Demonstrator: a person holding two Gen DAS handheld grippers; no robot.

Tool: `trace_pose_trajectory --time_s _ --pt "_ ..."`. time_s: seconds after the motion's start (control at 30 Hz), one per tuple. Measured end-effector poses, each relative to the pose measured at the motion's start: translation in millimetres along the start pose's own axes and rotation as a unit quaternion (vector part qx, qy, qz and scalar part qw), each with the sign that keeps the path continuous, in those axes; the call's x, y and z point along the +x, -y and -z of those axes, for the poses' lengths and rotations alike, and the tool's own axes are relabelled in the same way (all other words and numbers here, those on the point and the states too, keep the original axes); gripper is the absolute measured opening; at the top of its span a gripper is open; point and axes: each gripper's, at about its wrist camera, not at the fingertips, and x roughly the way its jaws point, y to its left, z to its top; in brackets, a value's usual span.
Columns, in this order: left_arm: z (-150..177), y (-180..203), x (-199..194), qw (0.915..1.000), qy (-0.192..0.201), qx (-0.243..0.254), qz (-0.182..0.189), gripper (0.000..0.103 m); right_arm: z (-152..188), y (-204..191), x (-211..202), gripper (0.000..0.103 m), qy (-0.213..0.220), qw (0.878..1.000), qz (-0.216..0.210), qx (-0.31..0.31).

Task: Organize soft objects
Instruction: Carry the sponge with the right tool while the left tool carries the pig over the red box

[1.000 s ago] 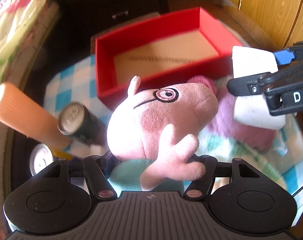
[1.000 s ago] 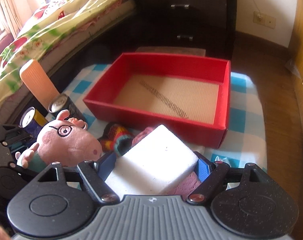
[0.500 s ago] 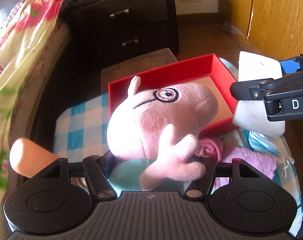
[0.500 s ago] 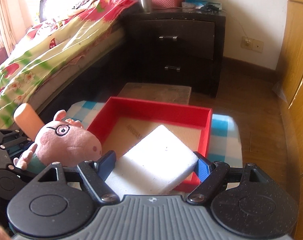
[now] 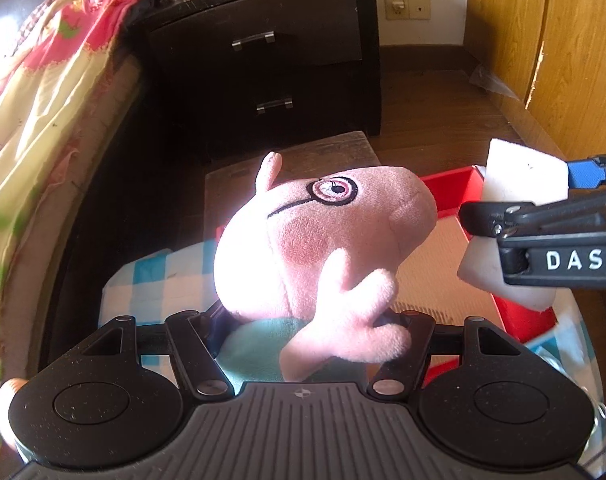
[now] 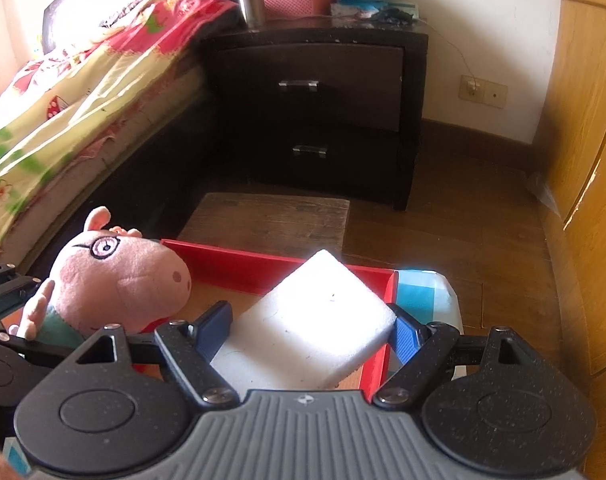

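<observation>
1. Carried forward over the last second: pig plush and white foam block, both now hanging above the red box instead of short of its near wall.
2. Gone from the left wrist view since then: two cans, an orange ribbed cylinder and a purple cloth; probably just below the frame now, though only a sliver of orange shows at the bottom left.
3. Left hand-held gripper pinching the plush around its green body, head and arm poking out ahead of the jaws.
4. Right hand-held gripper pinching the foam block edge to edge between its blue pads.
5. Meaning for the task, as a guess: transport nearly done, lowering and letting go into the box the likely next step.
6. Count: one plush, one foam block, one red box, two hand-held grippers.
7. Place: box on the blue-checked cloth of the worktop, bed left, dark nightstand far.
</observation>
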Motion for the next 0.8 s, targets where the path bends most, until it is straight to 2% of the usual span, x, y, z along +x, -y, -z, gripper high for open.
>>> trace_pose_trajectory --time_s 0.37,0.57,0.73,0.8 --pt "-14 -4 67 0.9994 -0.031 -0.017 -0.006 0.067 0 5 79 0.06 -0.044 0.999 0.01 0.0" --pt "-12 -5 87 0.9985 -0.047 -0.027 -0.005 0.068 4 7 101 0.061 -0.066 0.998 0.012 0.002" --pt "-11 -7 93 0.9982 -0.051 -0.031 -0.006 0.07 4 14 107 0.064 -0.066 0.997 0.021 0.017" --pt "-12 -8 94 0.9981 -0.051 -0.033 -0.006 0.076 4 15 107 0.065 -0.066 0.997 0.016 0.02"
